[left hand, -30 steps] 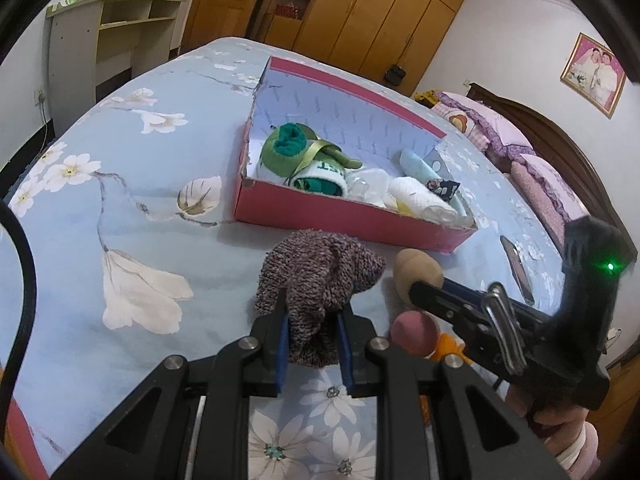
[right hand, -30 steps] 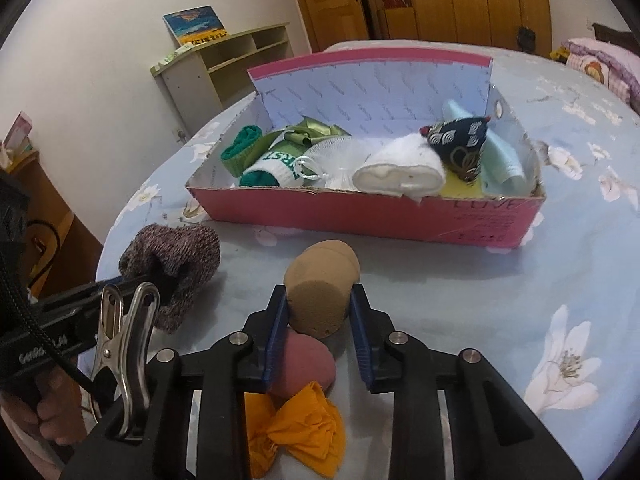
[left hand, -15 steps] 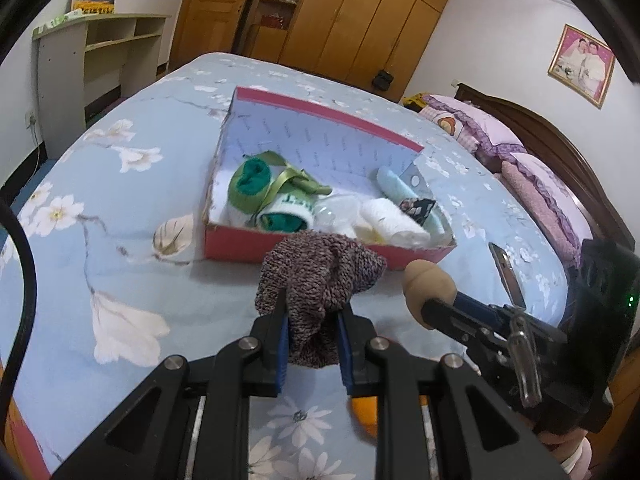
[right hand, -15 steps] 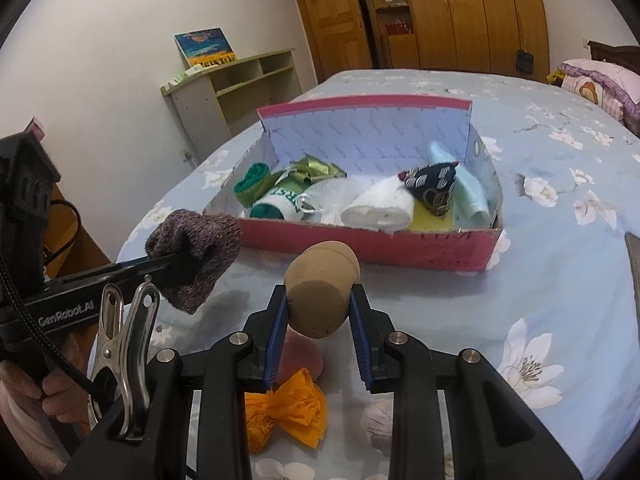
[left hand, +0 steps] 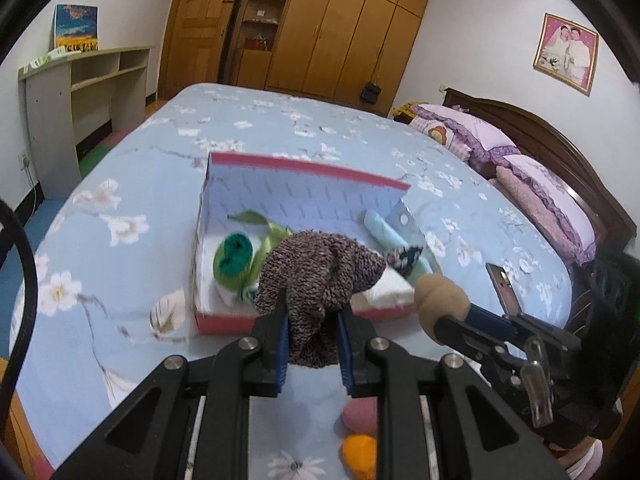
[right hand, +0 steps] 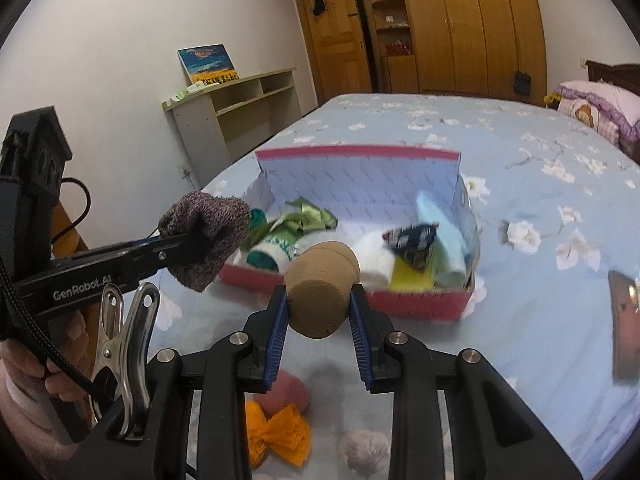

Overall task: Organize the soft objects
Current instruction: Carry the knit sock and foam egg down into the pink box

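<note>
My left gripper is shut on a brown-purple knitted sock and holds it in the air before the pink box. It also shows in the right wrist view. My right gripper is shut on a tan sponge, also lifted; the sponge shows in the left wrist view. The box holds a green sock roll, a white roll, a dark patterned pouch and a light blue roll.
On the blue floral bedspread below the grippers lie a pink sponge, an orange cloth bow and a pale puff. A phone lies right of the box. Pillows and headboard stand at the far right.
Both grippers have risen from the bed with the sock and the sponge in them, so the box now looks farther and lower. The items left on the bed now show beneath the fingers.
</note>
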